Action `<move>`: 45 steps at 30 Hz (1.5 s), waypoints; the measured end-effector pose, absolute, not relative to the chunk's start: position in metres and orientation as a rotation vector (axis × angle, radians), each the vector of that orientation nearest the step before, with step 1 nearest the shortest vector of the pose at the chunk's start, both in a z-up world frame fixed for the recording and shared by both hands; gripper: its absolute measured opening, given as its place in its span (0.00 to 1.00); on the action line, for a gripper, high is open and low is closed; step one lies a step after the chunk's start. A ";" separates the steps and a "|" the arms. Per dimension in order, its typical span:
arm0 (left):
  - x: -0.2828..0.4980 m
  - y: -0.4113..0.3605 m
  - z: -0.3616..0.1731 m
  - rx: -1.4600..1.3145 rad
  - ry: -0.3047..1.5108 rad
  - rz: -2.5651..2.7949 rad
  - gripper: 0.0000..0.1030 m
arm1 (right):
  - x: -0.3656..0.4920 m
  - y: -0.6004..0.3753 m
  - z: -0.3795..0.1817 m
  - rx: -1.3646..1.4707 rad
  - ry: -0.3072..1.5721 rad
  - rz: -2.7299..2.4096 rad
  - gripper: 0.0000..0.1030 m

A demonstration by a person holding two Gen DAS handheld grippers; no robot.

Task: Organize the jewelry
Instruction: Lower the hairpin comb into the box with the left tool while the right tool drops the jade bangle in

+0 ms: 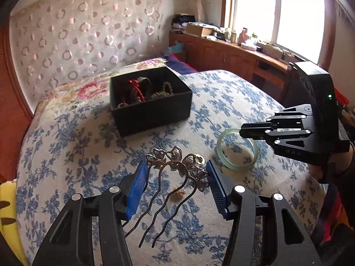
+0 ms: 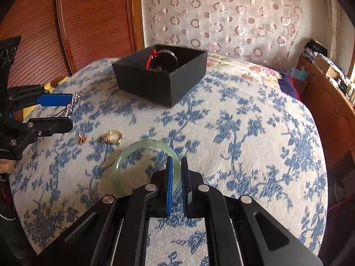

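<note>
1. The bed (image 2: 255,133), with a blue-flowered cover, carries everything. It is soft, so pieces sink a little. Much open cover lies to the right of the box.
2. The black box (image 1: 150,110) stands open toward the far side and already holds beads and a red cord – I judge it is the goal.
3. The left tool (image 1: 177,177) has its jaws half apart and pressing the ornate hair comb (image 1: 175,166) by its two ends, prongs hanging toward the camera, above the cover.
4. The right tool (image 2: 176,177) is almost closed on the rim of the green bangle (image 2: 124,157), which lies flat near the bed's near edge.
5. A gold ring (image 2: 113,136) and a small gold piece (image 2: 83,138) lie loose between both tools – easy to knock.
</note>
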State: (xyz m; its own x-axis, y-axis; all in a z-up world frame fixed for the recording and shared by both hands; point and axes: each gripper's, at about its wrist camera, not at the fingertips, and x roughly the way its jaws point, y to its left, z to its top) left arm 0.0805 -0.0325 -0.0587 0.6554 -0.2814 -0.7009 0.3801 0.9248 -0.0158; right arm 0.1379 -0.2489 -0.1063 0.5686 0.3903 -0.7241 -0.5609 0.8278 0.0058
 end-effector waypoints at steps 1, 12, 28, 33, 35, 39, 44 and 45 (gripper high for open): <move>0.082 -0.030 -0.057 0.131 0.764 -0.373 0.51 | 0.139 -0.248 -0.102 -0.238 0.774 0.564 0.08; 0.110 -0.022 -0.030 0.085 0.708 -0.355 0.51 | 0.171 -0.232 -0.062 -0.264 0.690 0.587 0.08; 0.172 -0.015 -0.005 0.067 0.677 -0.317 0.51 | 0.243 -0.202 -0.038 -0.233 0.632 0.644 0.08; 0.192 -0.011 -0.006 0.052 0.678 -0.300 0.51 | 0.255 -0.191 -0.047 -0.237 0.647 0.666 0.08; 0.200 -0.010 -0.007 0.043 0.683 -0.300 0.51 | 0.256 -0.188 -0.053 -0.245 0.656 0.676 0.08; 0.211 -0.013 -0.010 0.050 0.690 -0.296 0.51 | 0.256 -0.184 -0.060 -0.262 0.674 0.682 0.08; 0.222 -0.012 -0.011 0.040 0.686 -0.294 0.51 | 0.253 -0.183 -0.063 -0.270 0.693 0.703 0.10; 0.224 -0.013 -0.011 0.039 0.686 -0.294 0.51 | 0.251 -0.184 -0.063 -0.267 0.691 0.700 0.10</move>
